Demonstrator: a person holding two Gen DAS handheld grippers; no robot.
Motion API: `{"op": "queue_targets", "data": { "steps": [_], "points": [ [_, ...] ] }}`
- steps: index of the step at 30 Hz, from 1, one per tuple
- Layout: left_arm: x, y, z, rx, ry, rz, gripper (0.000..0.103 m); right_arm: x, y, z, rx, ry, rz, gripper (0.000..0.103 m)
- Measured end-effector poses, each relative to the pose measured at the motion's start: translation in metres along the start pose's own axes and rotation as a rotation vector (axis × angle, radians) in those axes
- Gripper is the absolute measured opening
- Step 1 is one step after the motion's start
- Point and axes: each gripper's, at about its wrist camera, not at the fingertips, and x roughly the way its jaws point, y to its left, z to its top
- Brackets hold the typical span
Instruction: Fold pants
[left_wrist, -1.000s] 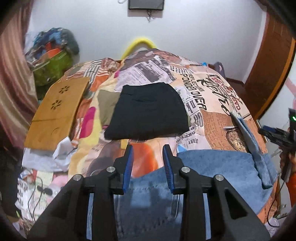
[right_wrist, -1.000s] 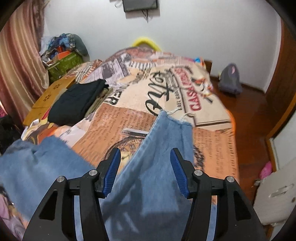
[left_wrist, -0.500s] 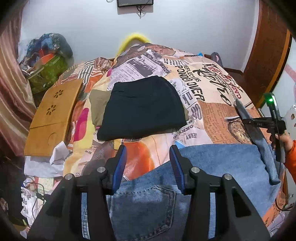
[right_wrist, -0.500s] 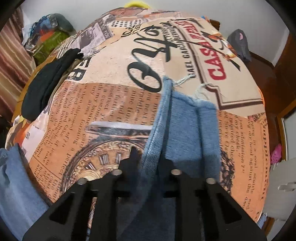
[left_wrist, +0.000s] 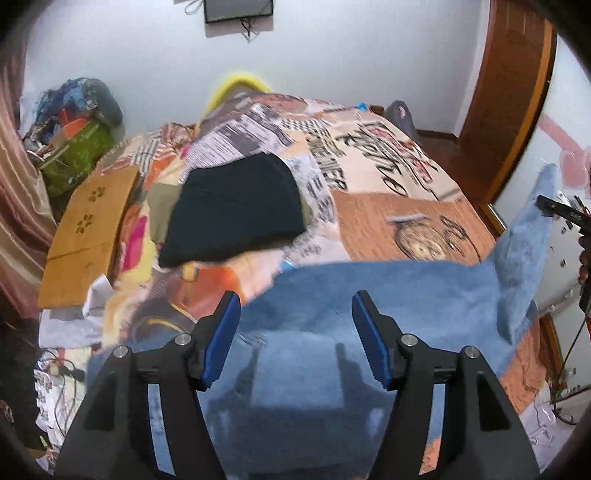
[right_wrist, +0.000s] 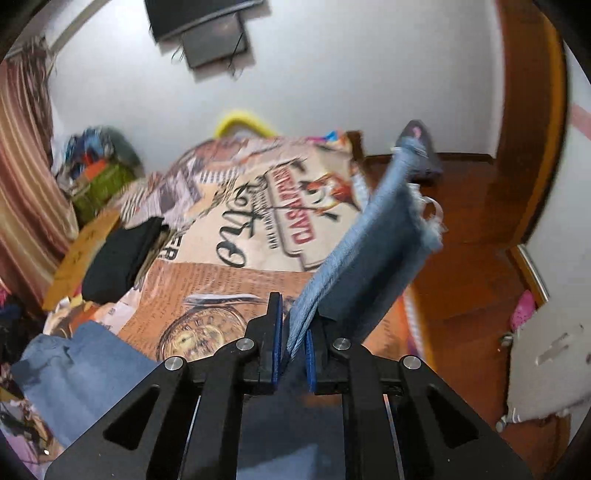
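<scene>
Blue denim jeans (left_wrist: 369, 295) lie across the near part of a bed with a printed cover (left_wrist: 388, 206). My left gripper (left_wrist: 295, 321) hovers over the jeans' upper part, its jaws opening with nothing pinched between them. My right gripper (right_wrist: 291, 332) is shut on the folded edge of a jeans leg (right_wrist: 376, 251), lifted off the bed so the frayed hem sticks up. In the left wrist view that raised leg (left_wrist: 524, 251) shows at the right edge beside the right gripper's black tip (left_wrist: 557, 208).
A folded black garment (left_wrist: 236, 214) lies on the bed beyond the jeans. A wooden board (left_wrist: 88, 229) rests at the bed's left edge, with bags (left_wrist: 74, 140) behind it. A wooden door (right_wrist: 517, 155) and floor are to the right.
The right gripper closed on the jeans leg edge and lifted it off the bed. The left gripper's jaws spread wider and shifted over the jeans.
</scene>
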Motion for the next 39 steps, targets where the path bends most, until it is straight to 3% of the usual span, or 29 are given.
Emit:
{"op": "queue_targets", "data": {
  "steps": [4, 9, 18, 20, 23, 26, 27, 28, 30, 33, 39],
  "points": [
    [0.012, -0.019, -0.024, 0.004, 0.057, -0.018, 0.066, -0.017, -0.027, -0.034, 0.025, 0.009, -0.040, 0.009],
    [0.031, -0.035, -0.054, -0.014, 0.132, -0.040, 0.066, -0.005, -0.052, -0.086, 0.109, 0.069, -0.065, 0.009],
    [0.060, -0.050, -0.082, -0.022, 0.208, -0.038, 0.067, 0.023, -0.081, -0.144, 0.265, 0.164, -0.003, 0.013],
    [0.062, -0.047, -0.084, -0.053, 0.192, -0.046, 0.070, 0.028, -0.084, -0.144, 0.283, 0.176, -0.011, 0.017],
    [0.064, -0.044, -0.086, -0.084, 0.186, -0.058, 0.070, 0.032, -0.095, -0.146, 0.329, 0.169, -0.054, 0.035],
    [0.063, -0.045, -0.087, -0.083, 0.177, -0.049, 0.071, 0.038, -0.111, -0.143, 0.407, 0.146, -0.044, 0.037],
    [0.063, -0.046, -0.087, -0.083, 0.176, -0.044, 0.070, 0.039, -0.115, -0.142, 0.426, 0.142, -0.039, 0.035],
    [0.063, -0.046, -0.087, -0.083, 0.177, -0.041, 0.070, 0.040, -0.120, -0.139, 0.442, 0.135, -0.033, 0.023],
    [0.062, -0.048, -0.085, -0.079, 0.180, -0.034, 0.070, 0.043, -0.125, -0.130, 0.451, 0.124, -0.029, 0.010],
    [0.061, -0.053, -0.081, -0.070, 0.188, -0.043, 0.067, 0.039, -0.123, -0.110, 0.407, 0.087, -0.023, 0.009],
    [0.051, -0.083, -0.070, -0.001, 0.156, -0.059, 0.066, 0.003, -0.098, -0.068, 0.212, -0.067, -0.082, 0.008]
  ]
}}
